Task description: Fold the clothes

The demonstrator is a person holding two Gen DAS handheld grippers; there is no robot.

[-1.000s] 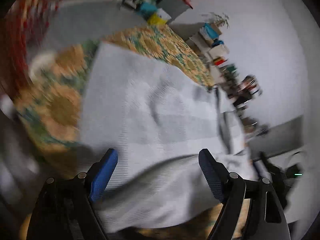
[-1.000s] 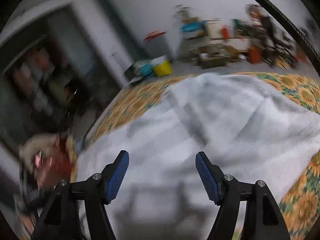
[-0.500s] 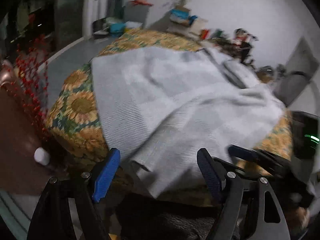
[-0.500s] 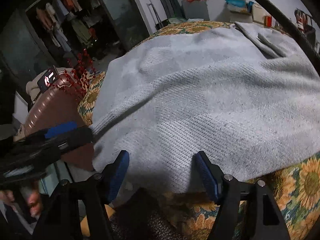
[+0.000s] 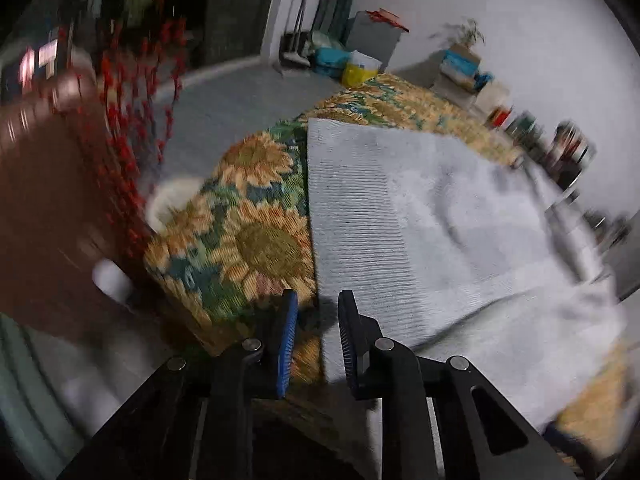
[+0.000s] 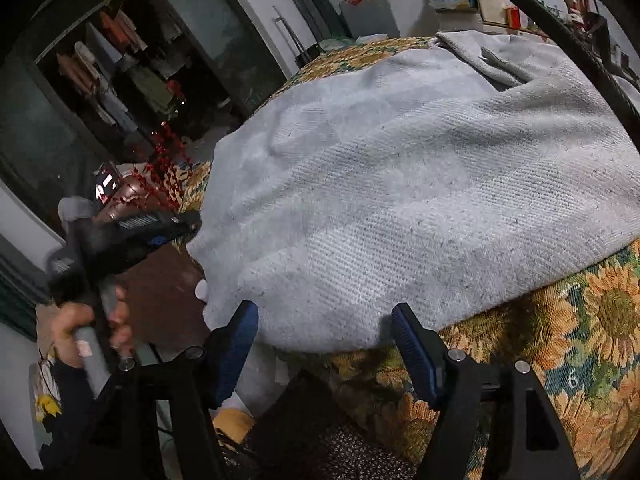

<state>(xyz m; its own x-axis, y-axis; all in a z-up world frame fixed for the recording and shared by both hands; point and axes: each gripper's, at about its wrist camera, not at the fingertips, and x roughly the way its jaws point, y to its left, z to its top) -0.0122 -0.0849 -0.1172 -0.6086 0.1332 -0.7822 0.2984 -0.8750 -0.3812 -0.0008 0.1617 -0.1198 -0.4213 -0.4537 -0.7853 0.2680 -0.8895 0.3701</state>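
A light grey knitted sweater [image 5: 432, 224] lies spread over a table with a sunflower-pattern cloth [image 5: 248, 232]. In the left wrist view my left gripper [image 5: 316, 332] is narrowed around the sweater's near ribbed hem corner; whether the pads pinch the cloth is unclear. In the right wrist view the sweater [image 6: 420, 184] drapes over the near table edge. My right gripper [image 6: 324, 344] is open, its fingers either side of the hanging near edge, not closed on it. The left gripper [image 6: 176, 228] shows there at the sweater's left corner.
A brown chair with red berry branches [image 5: 120, 128] stands left of the table. The sunflower cloth [image 6: 580, 344] hangs over the near edge. Boxes and clutter [image 5: 472, 68] line the far wall. A dark wardrobe opening [image 6: 112, 60] is at the back left.
My left gripper has swung left to the sweater's hem corner and its jaws have narrowed from wide open. My right gripper has moved closer to the sweater's near edge and stays open.
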